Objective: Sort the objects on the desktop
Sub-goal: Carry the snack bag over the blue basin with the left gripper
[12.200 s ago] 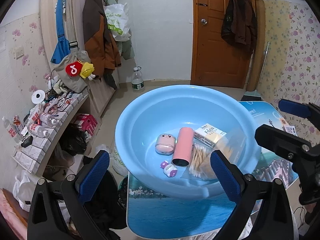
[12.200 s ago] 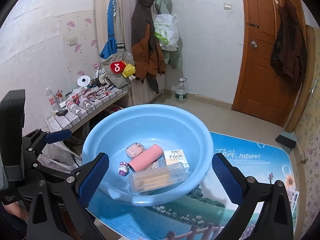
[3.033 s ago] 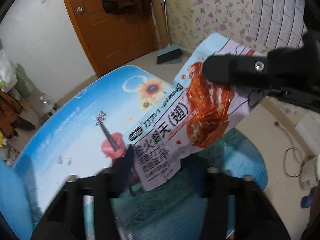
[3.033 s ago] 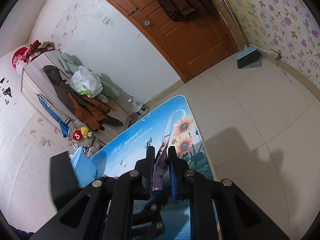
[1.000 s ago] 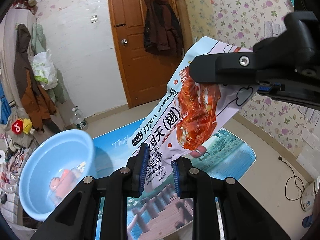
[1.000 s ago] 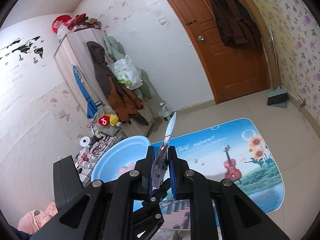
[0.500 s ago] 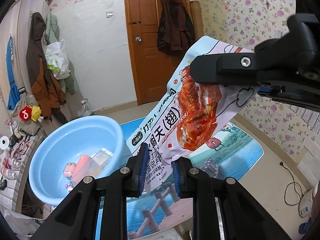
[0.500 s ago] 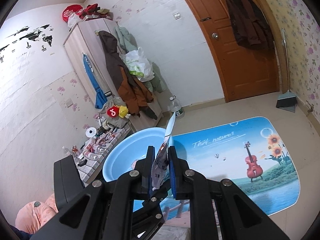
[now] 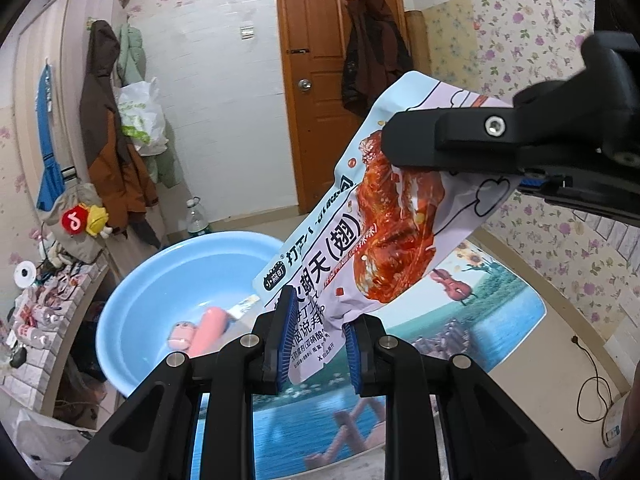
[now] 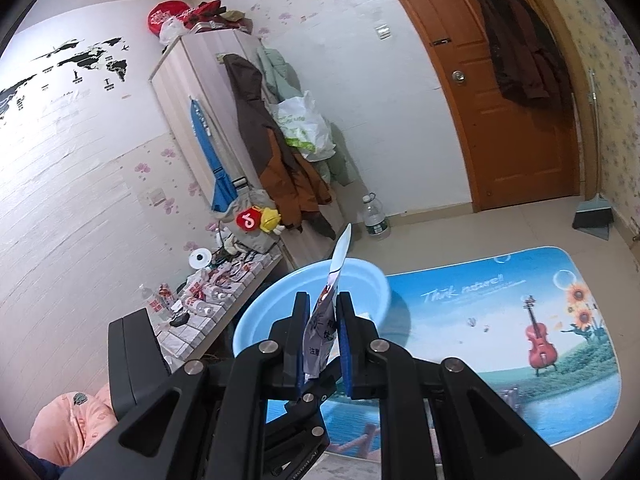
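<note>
- Snack bag (image 9: pixel 380 216) held in air by both grippers, over the table (image 9: pixel 500 308), which has a printed scenic cover. Not resting on anything.
- L gripper (image 9: pixel 318 338): jaws pressed on bag's lower end, pinching the printed-text strip. Blue pads on either face of the film.
- R gripper (image 10: pixel 323 342): jaws pinched on bag's upper end. In L wrist view its black finger crosses the bag's top corner; in own view the bag shows edge-on between the pads, a thin sliver poking up.
- Bag long axis: diagonal in L view, low end at L gripper, high end up and to the right at R gripper. Film taut-ish, flat, slight crumple near top.
- Landmark = basin (image 9: pixel 160 280), blue, on the table's left end. Bag sits just right of basin and above rim level; lower corner overlaps the basin's right rim in L view.
- Basin holds a pink cylinder (image 9: pixel 208 330), small pink case (image 9: pixel 182 330), a box partly hidden behind the bag. Rest of contents not visible.
- Key relation: basin lies ahead-left and below both grippers. L gripper is the nearer one to basin; R end trails away from it.
- Judgement: step = carrying bag to basin for drop. Likely needs bag centred over the bowl, then both grips let go.
- Risk: if one gripper lets go first, bag swings on the other and may hang on the rim or land on the table.
</note>
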Demonstrator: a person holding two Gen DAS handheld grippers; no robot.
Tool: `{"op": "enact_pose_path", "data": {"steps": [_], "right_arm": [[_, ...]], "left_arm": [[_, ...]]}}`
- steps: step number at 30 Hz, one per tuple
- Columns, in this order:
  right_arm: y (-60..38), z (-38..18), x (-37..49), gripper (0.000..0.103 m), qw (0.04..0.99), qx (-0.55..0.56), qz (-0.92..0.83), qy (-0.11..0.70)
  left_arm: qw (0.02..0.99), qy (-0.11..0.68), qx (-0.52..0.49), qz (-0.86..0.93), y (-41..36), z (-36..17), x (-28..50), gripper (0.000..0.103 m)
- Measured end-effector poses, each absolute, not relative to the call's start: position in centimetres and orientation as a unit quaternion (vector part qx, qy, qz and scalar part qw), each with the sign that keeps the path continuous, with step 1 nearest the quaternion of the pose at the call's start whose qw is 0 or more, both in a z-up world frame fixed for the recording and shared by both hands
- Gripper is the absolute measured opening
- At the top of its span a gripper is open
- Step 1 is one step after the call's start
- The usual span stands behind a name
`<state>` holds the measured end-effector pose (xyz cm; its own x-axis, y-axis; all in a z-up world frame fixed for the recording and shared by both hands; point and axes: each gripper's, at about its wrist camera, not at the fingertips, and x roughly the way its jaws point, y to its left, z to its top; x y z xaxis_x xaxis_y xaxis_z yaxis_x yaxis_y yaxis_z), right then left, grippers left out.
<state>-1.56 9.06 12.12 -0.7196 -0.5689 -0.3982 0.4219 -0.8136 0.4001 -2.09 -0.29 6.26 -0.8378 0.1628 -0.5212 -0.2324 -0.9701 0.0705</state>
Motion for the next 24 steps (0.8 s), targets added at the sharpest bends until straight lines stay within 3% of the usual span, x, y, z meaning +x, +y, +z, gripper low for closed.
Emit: {"op": "enact_pose_path", "data": {"steps": [24], "right_arm": [[-2.2, 9.0, -6.5, 0.014, 0.338, 0.290, -0.885, -0.135]], "left_arm": [[0.028, 0.056, -0.290, 0.955, -10.7, 3.9, -3.5, 0.021]]}}
